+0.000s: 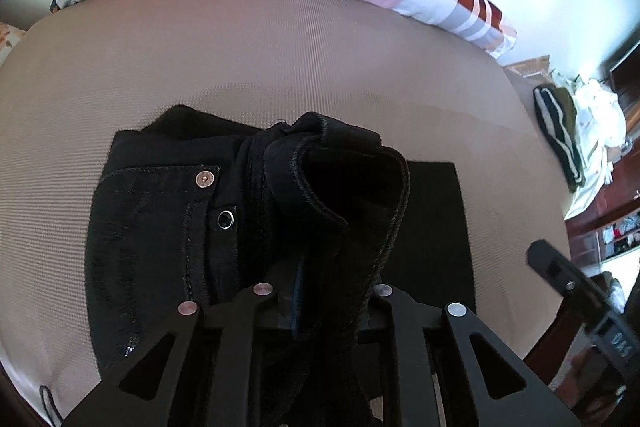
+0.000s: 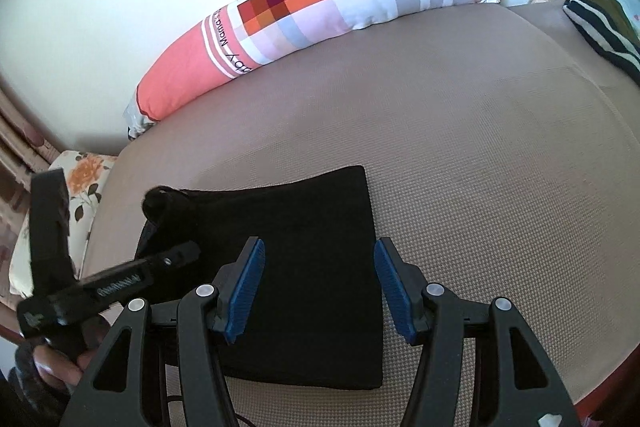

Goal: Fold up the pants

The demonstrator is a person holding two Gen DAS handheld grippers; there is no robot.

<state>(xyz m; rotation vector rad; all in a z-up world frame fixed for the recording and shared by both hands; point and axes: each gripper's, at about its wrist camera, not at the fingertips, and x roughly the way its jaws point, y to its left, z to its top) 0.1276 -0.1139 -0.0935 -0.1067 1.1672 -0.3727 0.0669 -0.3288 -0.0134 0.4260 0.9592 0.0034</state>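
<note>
Pants (image 1: 224, 227) folded black on the tan bed (image 1: 280, 59), lower centre of frame. Left gripper (image 1: 320, 303) pinching a raised, rolled fold of fabric; right gripper (image 2: 320, 287) spread wide, clasping nothing, over the flat fold. Risk: bunched cloth flopping crooked on release, undoing neat edges.
</note>
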